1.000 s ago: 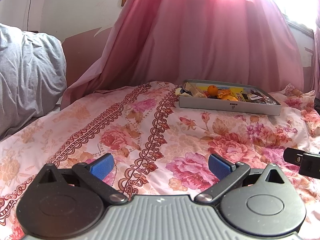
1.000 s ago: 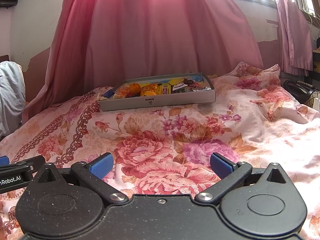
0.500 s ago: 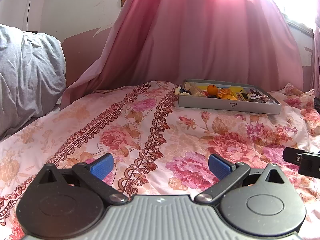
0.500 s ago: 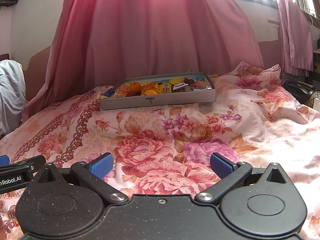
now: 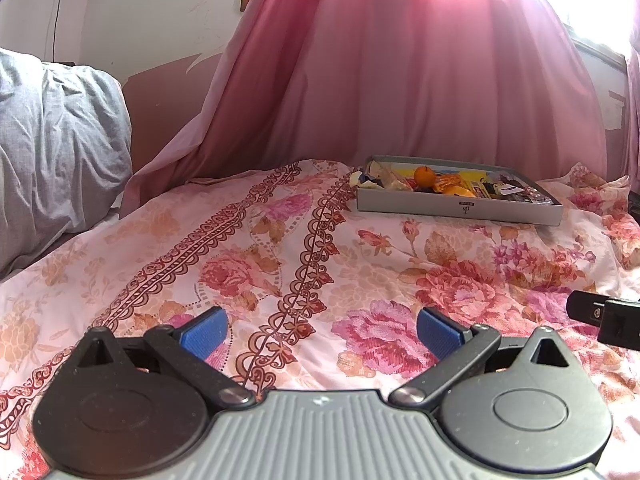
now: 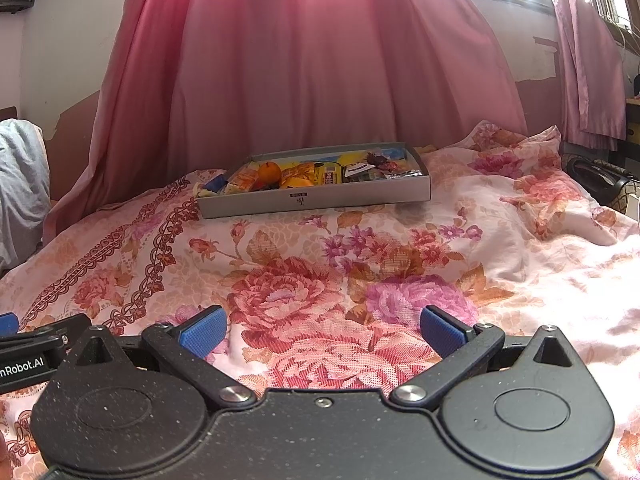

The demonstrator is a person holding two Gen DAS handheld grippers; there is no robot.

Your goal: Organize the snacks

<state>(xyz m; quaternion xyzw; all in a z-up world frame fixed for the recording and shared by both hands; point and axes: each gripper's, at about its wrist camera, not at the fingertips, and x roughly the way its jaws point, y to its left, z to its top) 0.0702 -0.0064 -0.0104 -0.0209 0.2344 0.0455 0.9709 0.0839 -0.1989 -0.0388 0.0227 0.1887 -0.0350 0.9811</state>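
A shallow grey box (image 5: 460, 210) (image 6: 316, 200) full of snacks sits on the flowered bedspread at the far side of the bed. In it lie an orange (image 5: 424, 176) (image 6: 269, 171), yellow and orange packets (image 6: 316, 172) and dark wrappers (image 6: 372, 168). My left gripper (image 5: 322, 334) hovers low over the bedspread, well short of the box, open with nothing between its blue pads. My right gripper (image 6: 322, 332) is also open and empty, facing the box from the near side. Each gripper's edge shows at the side of the other's view.
A pink curtain (image 6: 312, 60) hangs right behind the box. A grey pillow or duvet (image 5: 52, 140) is piled at the left. A dark bag (image 6: 596, 180) lies past the bed's right edge. The bedspread (image 6: 360, 260) between grippers and box is rumpled at the right.
Both views have shifted only slightly; the box sits a little lower in the left wrist view and a touch higher in the right one. Both grippers stay open and empty.
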